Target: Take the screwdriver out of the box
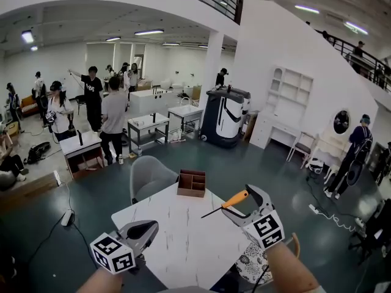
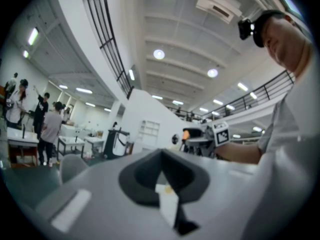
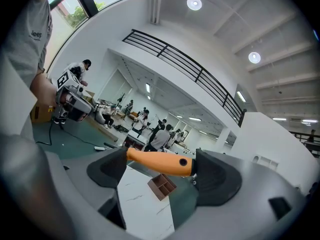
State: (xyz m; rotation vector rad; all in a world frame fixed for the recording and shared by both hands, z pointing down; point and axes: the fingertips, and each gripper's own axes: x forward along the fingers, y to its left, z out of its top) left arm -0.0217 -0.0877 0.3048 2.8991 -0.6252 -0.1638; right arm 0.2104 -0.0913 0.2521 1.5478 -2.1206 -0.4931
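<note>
Head view: right gripper [image 1: 247, 201] is holding the screwdriver [image 1: 234, 199] in the air above the table [image 1: 177, 243]. It is clear of the box [image 1: 192, 183], which is sitting at the far edge. Extraction looks done. For the set-down I'd be gripping firm, lowering slowly and laying it flat on bare tabletop, well apart from the box. The thin dark shaft is pointing left and down, and being round it's likely rolling if dropped. Left gripper [image 1: 144, 231] is hovering low at the near-left corner.

Left gripper view: jaws are sitting together, gripping nothing.

Right gripper view: dark rubbery pads [image 3: 220, 178] are pinching the smooth orange handle, which is lying crosswise with its butt end at the right pad. The shaft is overhanging, so it may be pivoting. Box is looking like brown wood, open-topped, with dividers. Table is looking like white marble.
</note>
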